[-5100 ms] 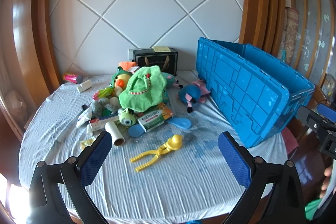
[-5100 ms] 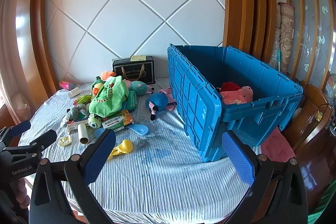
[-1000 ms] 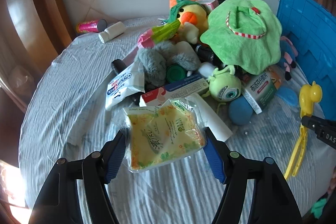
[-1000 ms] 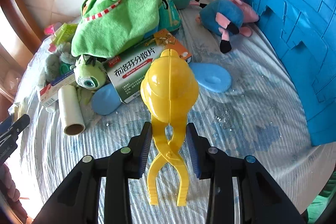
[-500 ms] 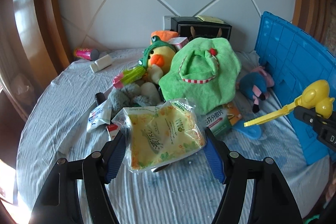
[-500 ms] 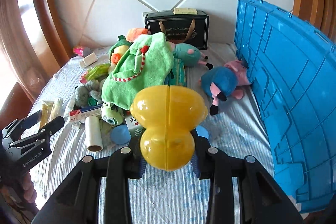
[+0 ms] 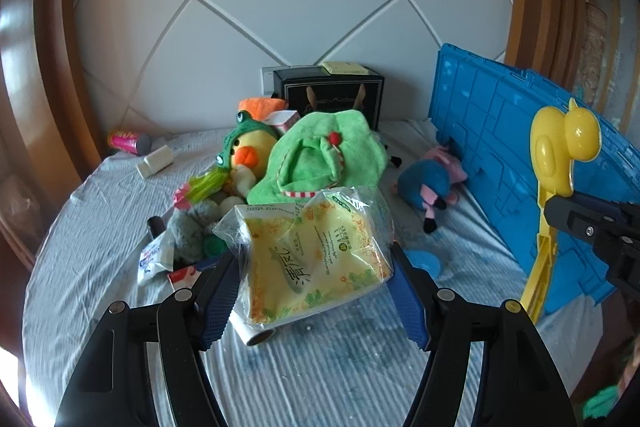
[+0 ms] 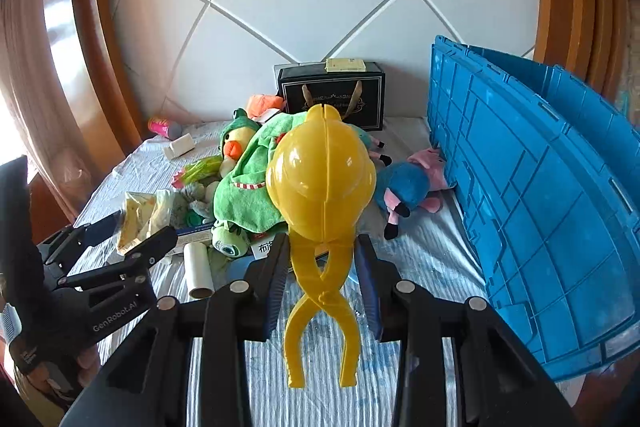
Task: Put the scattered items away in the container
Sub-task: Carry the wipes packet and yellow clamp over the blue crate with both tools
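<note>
Left of the blue crate [image 8: 540, 211], right gripper [image 8: 322, 267] clamps the upright yellow duck tongs [image 8: 320, 211], nearer the crate than left gripper [image 7: 312, 291], which pinches the tissue packet [image 7: 312, 259].

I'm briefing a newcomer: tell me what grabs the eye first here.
The bright yellow duck-shaped tongs fill the right gripper's view, clamped upright above the table. The left gripper holds a yellow packet before the toy pile, where a green plush stands out. The big blue crate sits at right.
</note>
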Action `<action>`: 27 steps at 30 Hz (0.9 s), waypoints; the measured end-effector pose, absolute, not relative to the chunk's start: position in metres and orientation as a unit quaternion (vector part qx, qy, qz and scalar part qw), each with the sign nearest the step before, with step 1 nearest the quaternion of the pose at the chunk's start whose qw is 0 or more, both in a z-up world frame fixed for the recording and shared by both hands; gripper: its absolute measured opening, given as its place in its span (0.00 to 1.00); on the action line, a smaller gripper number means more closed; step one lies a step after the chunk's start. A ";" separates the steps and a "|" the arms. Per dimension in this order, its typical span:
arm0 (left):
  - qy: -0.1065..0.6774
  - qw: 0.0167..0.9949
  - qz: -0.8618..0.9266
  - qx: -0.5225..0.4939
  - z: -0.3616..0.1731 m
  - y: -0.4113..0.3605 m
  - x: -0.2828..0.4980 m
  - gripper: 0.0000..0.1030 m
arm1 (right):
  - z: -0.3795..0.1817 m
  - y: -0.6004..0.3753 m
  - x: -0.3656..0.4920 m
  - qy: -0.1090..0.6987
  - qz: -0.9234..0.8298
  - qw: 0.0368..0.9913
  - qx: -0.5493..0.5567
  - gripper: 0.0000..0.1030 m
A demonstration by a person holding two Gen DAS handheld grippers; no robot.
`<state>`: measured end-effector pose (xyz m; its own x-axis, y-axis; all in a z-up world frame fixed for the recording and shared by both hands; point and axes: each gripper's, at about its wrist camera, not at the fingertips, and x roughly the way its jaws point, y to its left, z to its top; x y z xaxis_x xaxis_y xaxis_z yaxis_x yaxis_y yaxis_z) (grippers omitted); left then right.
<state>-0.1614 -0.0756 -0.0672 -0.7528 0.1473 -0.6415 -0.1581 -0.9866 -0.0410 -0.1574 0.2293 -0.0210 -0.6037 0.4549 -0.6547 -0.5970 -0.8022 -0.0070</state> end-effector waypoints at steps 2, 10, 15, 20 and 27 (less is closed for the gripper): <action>0.007 0.092 0.938 -0.335 -0.059 -0.067 -0.161 0.67 | -0.008 0.231 -0.152 0.103 0.892 0.301 -0.320 0.32; 0.023 0.131 0.947 -0.294 -0.016 0.001 -0.166 0.67 | 0.066 0.265 -0.114 0.087 0.910 0.326 -0.241 0.32; 0.023 0.151 0.955 -0.254 0.021 0.069 -0.173 0.67 | 0.123 0.306 -0.073 0.051 0.916 0.351 -0.189 0.32; 0.011 0.178 0.958 -0.226 0.052 0.154 -0.176 0.67 | 0.153 0.363 -0.018 0.030 0.913 0.371 -0.168 0.32; 0.010 0.201 0.952 -0.229 0.069 0.265 -0.172 0.67 | 0.144 0.446 0.054 0.048 0.895 0.399 -0.196 0.32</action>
